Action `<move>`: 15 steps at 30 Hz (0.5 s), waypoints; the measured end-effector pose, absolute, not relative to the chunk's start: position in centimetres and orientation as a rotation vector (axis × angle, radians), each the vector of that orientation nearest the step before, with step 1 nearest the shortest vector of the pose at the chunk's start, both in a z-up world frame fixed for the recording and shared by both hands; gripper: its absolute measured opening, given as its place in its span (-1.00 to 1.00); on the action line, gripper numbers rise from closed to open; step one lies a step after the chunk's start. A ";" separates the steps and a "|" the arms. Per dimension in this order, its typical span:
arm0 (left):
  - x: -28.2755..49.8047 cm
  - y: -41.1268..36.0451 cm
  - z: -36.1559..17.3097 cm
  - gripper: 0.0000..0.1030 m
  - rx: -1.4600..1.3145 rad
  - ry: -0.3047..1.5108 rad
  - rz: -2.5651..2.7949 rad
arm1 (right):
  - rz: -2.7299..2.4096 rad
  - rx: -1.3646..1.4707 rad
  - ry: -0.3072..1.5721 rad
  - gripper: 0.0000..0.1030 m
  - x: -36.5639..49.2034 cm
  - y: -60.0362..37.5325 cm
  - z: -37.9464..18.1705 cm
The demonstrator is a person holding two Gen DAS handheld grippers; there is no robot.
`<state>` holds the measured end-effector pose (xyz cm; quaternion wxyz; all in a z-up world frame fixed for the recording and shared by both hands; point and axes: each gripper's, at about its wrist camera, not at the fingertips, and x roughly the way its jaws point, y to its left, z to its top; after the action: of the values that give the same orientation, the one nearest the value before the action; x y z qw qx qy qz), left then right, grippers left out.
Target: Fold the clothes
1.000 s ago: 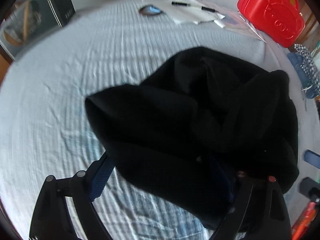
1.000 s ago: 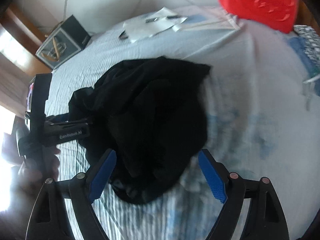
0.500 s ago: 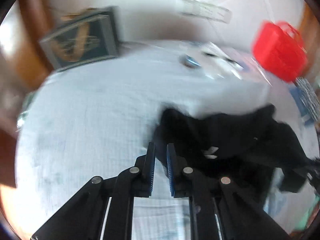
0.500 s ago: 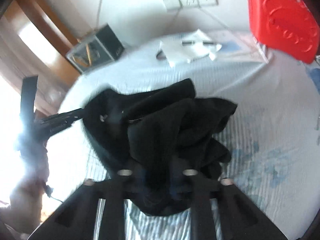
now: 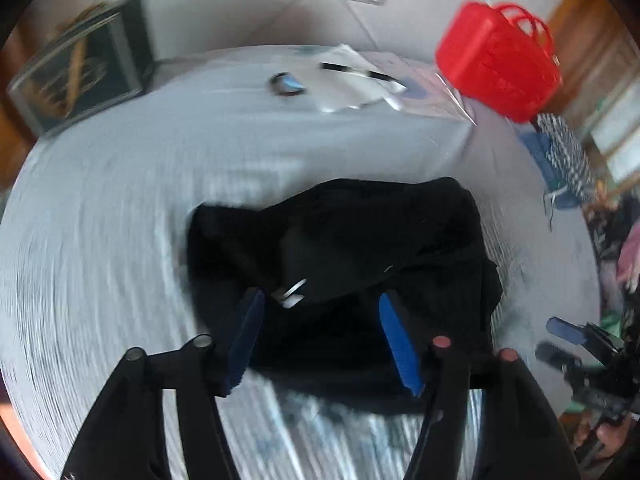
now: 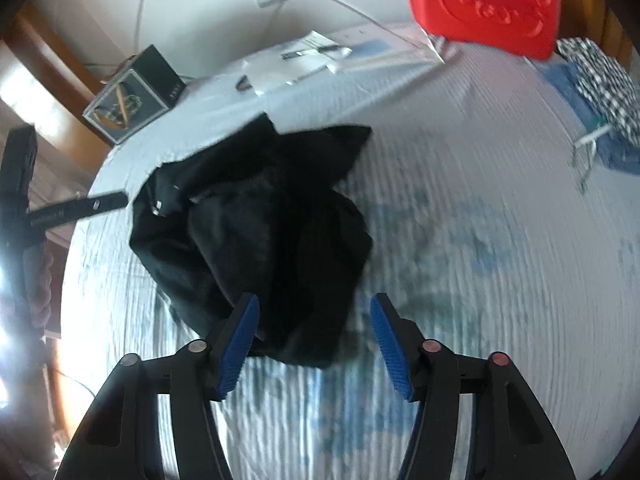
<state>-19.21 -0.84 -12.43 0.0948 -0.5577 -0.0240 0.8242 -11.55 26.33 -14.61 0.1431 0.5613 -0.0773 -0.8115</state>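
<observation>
- The black garment lies in a loose, crumpled heap on the pale striped bedsheet, nowhere near flat; folding looks barely begun.
- The left gripper hangs over the heap's near edge with jaws spread and opening; cloth shows behind the gap, but the pads do not press on it.
- The right gripper hangs above the heap's near right corner, jaws apart and opening; the corner shows in the gap, unpinched.
- Risk: with layers bunched on each other, a pinch from here could catch several thicknesses, and the garment would lift as a lump instead of spreading.
- Risk: black on black hides hems and seams, and both views are blurred, so a gripper could grab mid-panel and set a crooked fold.
- Risk: a small light tag or buckle sits near the left pads; it could snag or turn the cloth if caught.
- Risk: dragging the garment toward the far side could sweep the papers lying there.
- Containers: a red plastic basket stands at the far right; its contents cannot be made out.
- A dark box sits by the wall at far left, shut or printed-faced; nothing tells what it holds.
</observation>
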 end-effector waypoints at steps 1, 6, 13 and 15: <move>-20.0 0.2 -12.9 0.23 -1.660 -0.023 2.439 | -2.344 1.626 -0.229 0.56 -11.5 26.6 -14.8; -23.2 3.4 -16.7 -0.06 -1.734 0.117 2.396 | -2.321 1.656 -0.253 0.64 -11.8 26.9 -16.3; -23.0 -3.2 -12.0 -0.66 -1.645 -0.002 2.675 | -2.321 1.661 -0.360 0.68 -13.8 27.6 -17.4; -21.3 -7.5 -9.9 -0.66 -1.634 -0.075 2.747 | -2.332 1.637 -0.383 0.65 -15.0 27.9 -16.9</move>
<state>-21.33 -7.46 -9.91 -0.0275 -0.5108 -0.0235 0.8589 -14.98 27.90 -16.89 0.1329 0.5643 -0.1319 -0.8041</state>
